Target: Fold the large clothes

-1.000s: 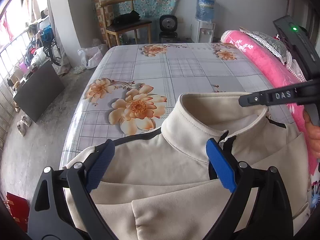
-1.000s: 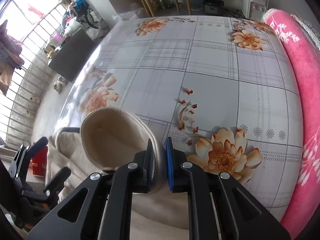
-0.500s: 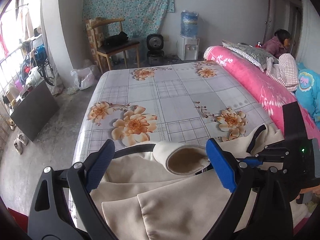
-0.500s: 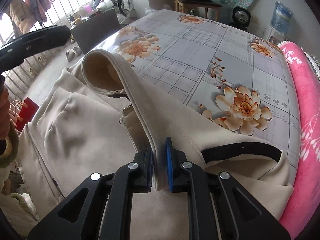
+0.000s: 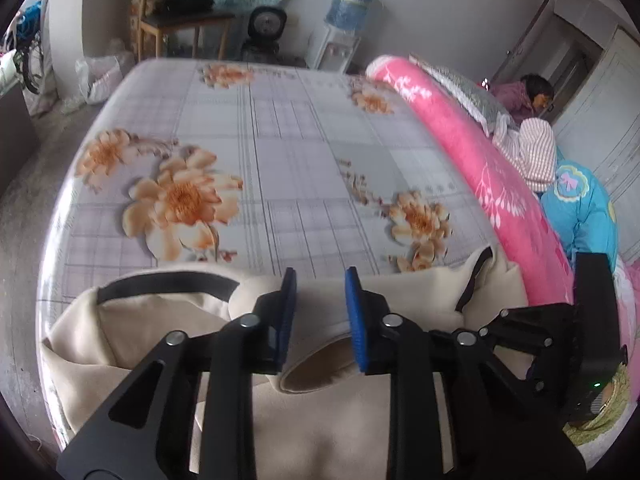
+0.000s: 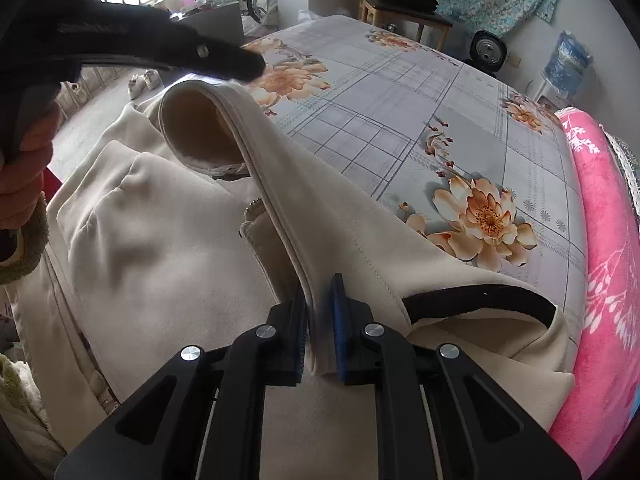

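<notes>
Jaws first. Right gripper point(image 6: 320, 322) is clamped on the stitched collar edge of the cream jacket point(image 6: 168, 248), fabric pinched between the blue pads at lower centre of the right wrist view. Left gripper point(image 5: 320, 316) has just been closing; in the left wrist view the rolled collar point(image 5: 316, 376) sits between its pads at lower centre, but a gap shows on both sides, so the jaws stand narrowed and not visibly pressing on cloth.

Jacket lies across the near end of the bed point(image 5: 280, 152), spread over the lower half of both views, black-trimmed armholes to either side. Judgement: the two grippers flank the collar so the neckline can be lifted evenly and carried over as one fold line; the left grip looks not yet secured.

Containers: water-dispenser bottle point(image 5: 350, 8) at upper centre of the left view, contents not discernible; white plastic bag point(image 5: 98, 80) on the floor at upper left, contents unclear.
</notes>
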Demonstrator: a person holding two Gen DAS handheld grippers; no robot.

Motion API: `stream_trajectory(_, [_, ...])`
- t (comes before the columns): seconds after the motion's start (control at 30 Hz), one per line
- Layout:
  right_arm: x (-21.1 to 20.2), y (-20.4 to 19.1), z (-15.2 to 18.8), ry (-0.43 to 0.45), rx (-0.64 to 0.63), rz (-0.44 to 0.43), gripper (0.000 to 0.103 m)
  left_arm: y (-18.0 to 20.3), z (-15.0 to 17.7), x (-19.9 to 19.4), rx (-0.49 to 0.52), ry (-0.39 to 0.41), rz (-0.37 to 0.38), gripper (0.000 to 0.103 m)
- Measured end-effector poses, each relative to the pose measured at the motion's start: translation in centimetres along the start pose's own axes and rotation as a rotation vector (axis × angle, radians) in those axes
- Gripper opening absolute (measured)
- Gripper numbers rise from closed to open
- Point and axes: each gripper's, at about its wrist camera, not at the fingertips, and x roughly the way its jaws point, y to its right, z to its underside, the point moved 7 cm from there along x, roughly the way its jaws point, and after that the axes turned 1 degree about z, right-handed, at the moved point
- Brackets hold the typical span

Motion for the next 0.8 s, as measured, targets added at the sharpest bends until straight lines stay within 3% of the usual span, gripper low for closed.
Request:
stream_trajectory(0.1, [-2.1, 0.7, 0.6, 0.004, 0.068, -0.05, 0.017, -0.6, 2.3, 1.6, 0.007, -0.076, 0.016, 0.008])
stream_trajectory(0.17, [-4.4, 2.1, 1.4, 0.035, 0.194, -0.129, 0.033, -1.0, 3.7, 1.7, 0.0, -0.097, 0.03, 0.005])
stream_trajectory(0.23, [-6.0, 4.1, 2.3, 0.067, 0.358, -0.224, 0.056, -1.3, 4.7, 1.4, -0.013, -0.103, 0.048, 0.004])
stream_trajectory(0.33, [-5.2, 7.0, 3.6, 0.047, 0.65, -0.436, 0.058, -1.3, 5.4, 0.5, -0.007, -0.095, 0.063, 0.003])
stream_trajectory(0.4, [-3.2, 8.2, 4.0, 0.007, 0.814, -0.525, 0.058, -1.2, 5.6, 0.1, 0.001, -0.091, 0.065, 0.003])
stream_trajectory(0.47, [-1.1, 8.5, 3.8, -0.032, 0.883, -0.571, 0.058, -1.1, 5.6, 0.0, 0.001, -0.091, 0.064, 0.002])
stream_trajectory(0.53, [0.2, 7.9, 3.3, -0.071, 0.881, -0.565, 0.056, -0.9, 5.7, -0.1, 0.004, -0.087, 0.063, 0.002])
stream_trajectory(0.57, [0.5, 7.4, 2.7, -0.081, 0.849, -0.554, 0.05, -0.8, 5.8, -0.1, 0.013, -0.084, 0.064, 0.002])
stream_trajectory(0.63, [0.2, 7.1, 1.6, -0.088, 0.78, -0.467, 0.025, -0.5, 6.1, -0.1, 0.028, -0.087, 0.069, 0.002])
stream_trajectory(0.67, [-0.2, 7.1, 0.9, -0.074, 0.746, -0.434, 0.02, -0.3, 6.4, 0.0, 0.034, -0.092, 0.072, 0.002])
stream_trajectory(0.8, [-1.3, 7.9, -1.7, -0.013, 0.499, -0.215, 0.014, 0.5, 7.0, 0.2, 0.031, -0.107, 0.111, 0.002])
